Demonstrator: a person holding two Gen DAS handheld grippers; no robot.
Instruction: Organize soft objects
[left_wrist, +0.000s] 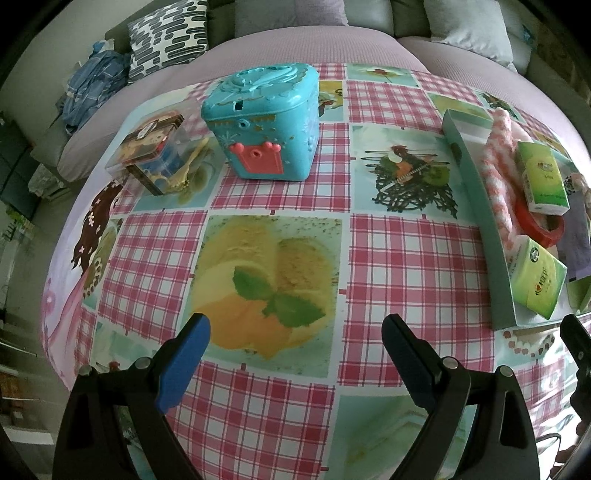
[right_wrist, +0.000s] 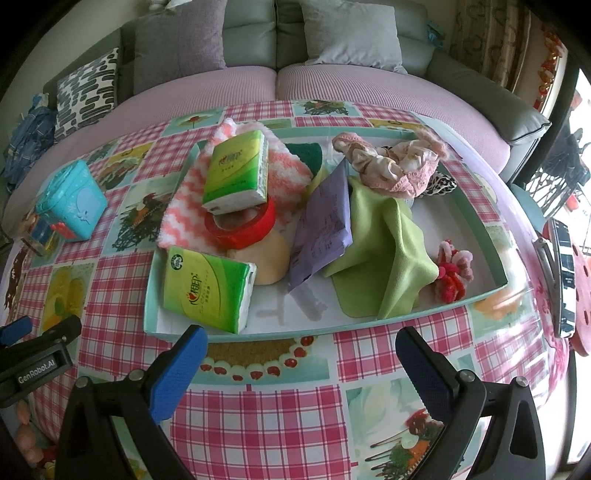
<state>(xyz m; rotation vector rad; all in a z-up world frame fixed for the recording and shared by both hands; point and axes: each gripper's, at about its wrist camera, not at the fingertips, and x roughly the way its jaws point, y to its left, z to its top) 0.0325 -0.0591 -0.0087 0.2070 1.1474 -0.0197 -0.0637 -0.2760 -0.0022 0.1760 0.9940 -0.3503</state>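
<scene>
Both hand-held grippers hover above the surface (left_wrist: 406, 258) with its checked cloth, jaws spread wide, nothing held. Left hand-held gripper (left_wrist: 295, 354) sits over the bare middle; right hand-held gripper (right_wrist: 301, 363) faces the shallow tray (right_wrist: 495, 236). The soft things lie piled in the tray: pink-white towel (right_wrist: 288, 171), two tissue packs (right_wrist: 236, 171) (right_wrist: 207, 290), green cloth (right_wrist: 384, 240), pink frilly fabric (right_wrist: 395, 162), red yarn flower (right_wrist: 452, 273), plus a red tape roll (right_wrist: 258, 225). A blue box (left_wrist: 266, 122) stands well to the tray's left.
</scene>
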